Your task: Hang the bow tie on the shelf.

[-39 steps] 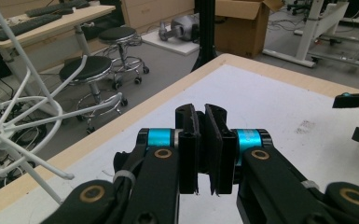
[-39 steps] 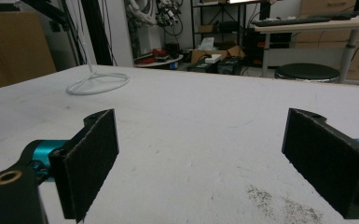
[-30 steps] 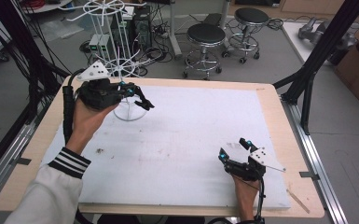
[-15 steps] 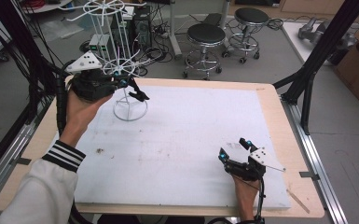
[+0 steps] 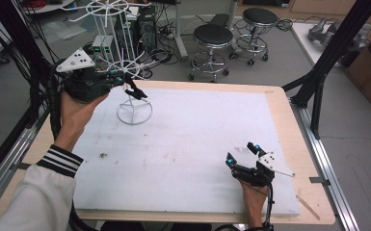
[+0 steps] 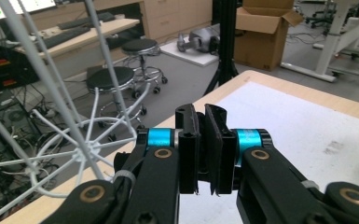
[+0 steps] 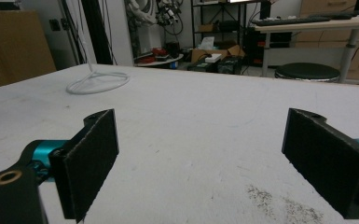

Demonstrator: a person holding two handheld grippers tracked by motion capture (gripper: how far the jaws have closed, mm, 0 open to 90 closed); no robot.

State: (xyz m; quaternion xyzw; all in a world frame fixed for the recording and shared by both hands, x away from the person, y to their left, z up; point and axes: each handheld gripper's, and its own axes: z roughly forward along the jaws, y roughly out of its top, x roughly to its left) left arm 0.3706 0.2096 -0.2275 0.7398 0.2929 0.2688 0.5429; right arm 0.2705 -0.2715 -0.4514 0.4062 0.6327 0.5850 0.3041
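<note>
We judge little done: our left gripper (image 5: 136, 91), jaws pressed together on nothing, hangs beside the wire rack (image 5: 125, 57); our right gripper (image 5: 243, 156) rests wide apart on the table (image 5: 183, 139)

You're in a lab or workshop. Past the far edge of your table (image 5: 289, 103) stand round black stools (image 5: 213, 36) on a grey floor, with loose cables (image 5: 168, 33) trailing around computer towers (image 5: 147, 19). Black frame struts (image 5: 335, 50) flank the table's right edge. Cardboard boxes (image 6: 263, 28) and desks with keyboards (image 7: 303, 19) line the background.
</note>
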